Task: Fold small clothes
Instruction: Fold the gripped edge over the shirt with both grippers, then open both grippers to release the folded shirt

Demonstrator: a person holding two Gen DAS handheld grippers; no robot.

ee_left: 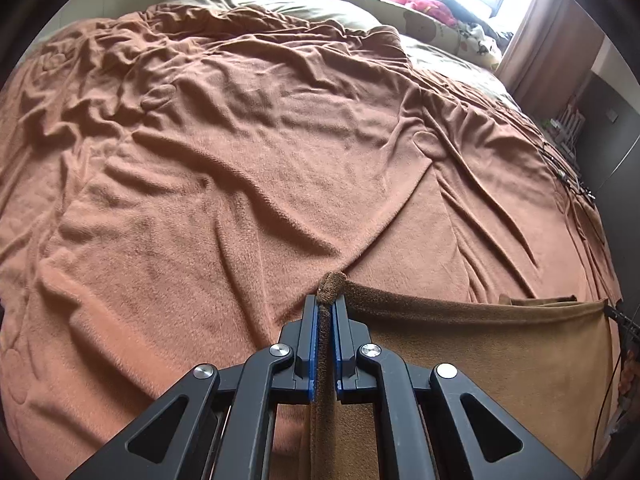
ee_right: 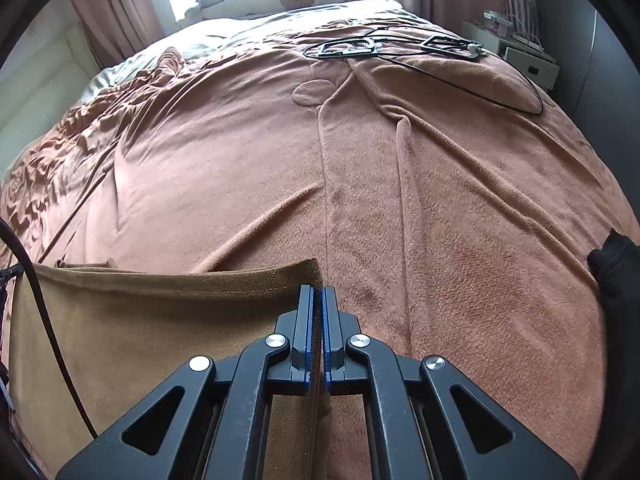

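A brown fleece garment [ee_left: 480, 352] hangs stretched between my two grippers above the bed. My left gripper [ee_left: 327, 304] is shut on its left top corner, and a bunched nub of the cloth sticks out past the fingertips. In the right wrist view the same brown garment [ee_right: 152, 320] spreads to the left, its top edge running level. My right gripper [ee_right: 318, 292] is shut on the right top corner, the thin cloth edge pinched between the blue pads. The lower part of the garment drops out of sight below both grippers.
A wrinkled rust-brown blanket [ee_left: 240, 160] covers the whole bed [ee_right: 440, 200]. Black cables and loop-shaped items [ee_right: 352, 48] lie at the bed's far side. Pillows and soft toys [ee_left: 420, 4] line the window end. A dark sleeve [ee_right: 612, 272] shows at right; a white bedside unit [ee_right: 520, 48] stands beyond.
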